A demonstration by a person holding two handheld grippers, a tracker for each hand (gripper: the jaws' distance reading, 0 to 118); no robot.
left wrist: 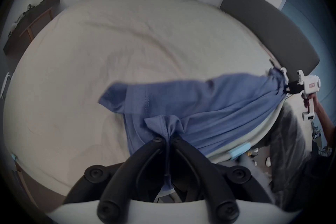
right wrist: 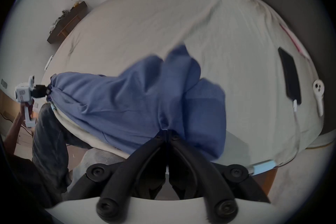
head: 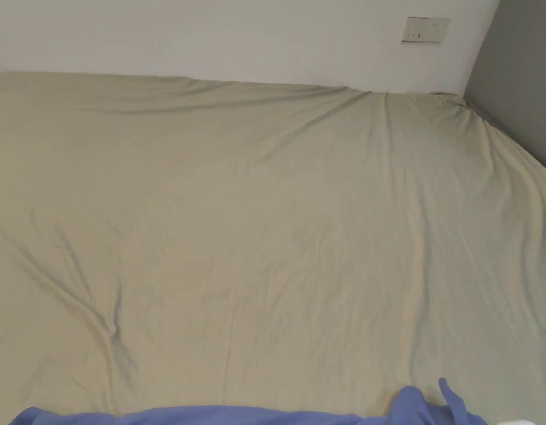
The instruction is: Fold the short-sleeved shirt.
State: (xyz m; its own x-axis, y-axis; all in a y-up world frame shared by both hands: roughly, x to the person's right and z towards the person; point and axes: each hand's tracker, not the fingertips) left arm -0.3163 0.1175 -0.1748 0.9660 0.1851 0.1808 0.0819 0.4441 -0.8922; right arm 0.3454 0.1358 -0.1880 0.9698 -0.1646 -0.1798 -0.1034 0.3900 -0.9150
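Spreading is the step in hand: left gripper (left wrist: 168, 138) and right gripper (right wrist: 168, 132), each clamped on bunched blue cotton short-sleeved shirt (left wrist: 200, 100), stretch it over the near edge of the beige-sheeted bed (head: 266, 193), ready for laying flat.

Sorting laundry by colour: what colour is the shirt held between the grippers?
Plain blue shirt, no pattern, clearest in the right gripper view.
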